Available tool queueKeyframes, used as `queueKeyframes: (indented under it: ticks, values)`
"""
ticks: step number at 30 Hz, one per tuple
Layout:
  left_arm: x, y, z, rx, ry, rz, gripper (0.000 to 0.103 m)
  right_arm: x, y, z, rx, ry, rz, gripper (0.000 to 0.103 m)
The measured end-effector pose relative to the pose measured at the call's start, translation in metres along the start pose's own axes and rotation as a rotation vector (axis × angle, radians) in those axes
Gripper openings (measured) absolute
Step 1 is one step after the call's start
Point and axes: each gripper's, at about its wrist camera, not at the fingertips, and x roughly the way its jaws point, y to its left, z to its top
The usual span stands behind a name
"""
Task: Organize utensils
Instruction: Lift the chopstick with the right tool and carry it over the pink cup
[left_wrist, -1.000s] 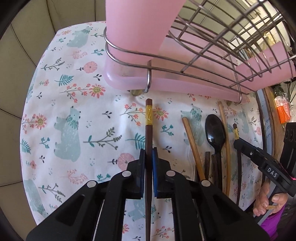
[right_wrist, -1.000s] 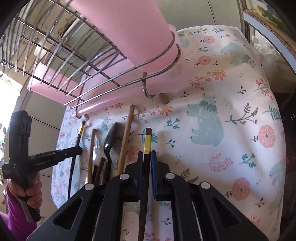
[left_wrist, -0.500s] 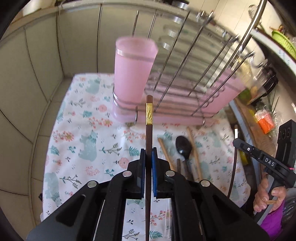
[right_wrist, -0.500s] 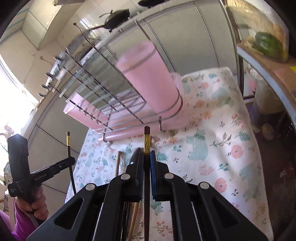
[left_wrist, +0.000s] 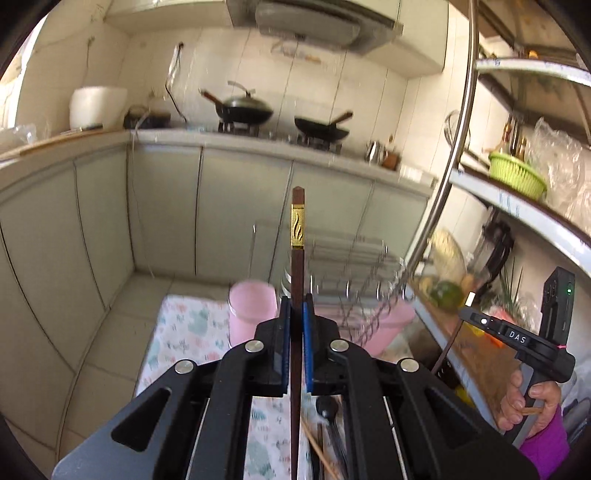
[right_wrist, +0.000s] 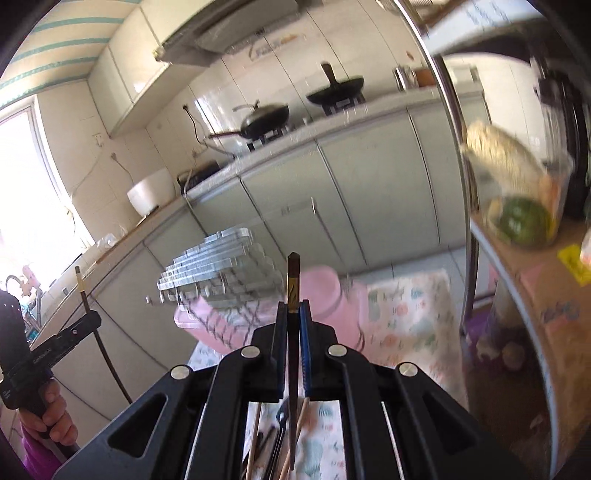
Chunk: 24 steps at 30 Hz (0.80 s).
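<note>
My left gripper (left_wrist: 296, 308) is shut on a dark brown chopstick (left_wrist: 297, 236) with a gold band, held upright high above the table. My right gripper (right_wrist: 293, 308) is shut on a matching dark chopstick (right_wrist: 293, 280). Each gripper shows in the other's view: the right one (left_wrist: 466, 313) at the right, the left one (right_wrist: 96, 318) at the left. Below stand a pink cup (left_wrist: 253, 310) and a wire dish rack (left_wrist: 351, 266) on a pink tray (right_wrist: 218, 325). Several chopsticks and a black spoon (left_wrist: 327, 406) lie on the floral cloth (left_wrist: 184, 328).
Grey cabinets (left_wrist: 166, 206) run behind the table, with a stove top and two woks (left_wrist: 243, 107) above. A metal shelf pole (left_wrist: 454, 147) and shelves with a green basket (left_wrist: 517, 177) stand at the right.
Both grippers have risen far above the table, each carrying its chopstick. The rack and cup now look small and low in both views.
</note>
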Motion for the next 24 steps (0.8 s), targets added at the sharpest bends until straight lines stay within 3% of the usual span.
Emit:
queueKeyframes:
  ticks: [8, 14, 19, 24]
  values:
    - [-0.013, 0.006, 0.061, -0.054, -0.171, 0.014, 0.005, -0.030, 0.034, 0.087, -0.089, -0.156, 0.010, 0.006]
    - [-0.001, 0.018, 0.096, -0.111, -0.261, 0.019, 0.005, -0.042, 0.059, 0.134, -0.178, -0.288, -0.045, 0.006]
    - [0.029, 0.023, 0.108, -0.092, -0.318, 0.076, 0.005, -0.020, 0.056, 0.140, -0.190, -0.303, -0.102, 0.006]
    - [0.068, 0.030, 0.098, -0.081, -0.337, 0.112, 0.005, 0.023, 0.036, 0.128, -0.172, -0.218, -0.147, 0.006]
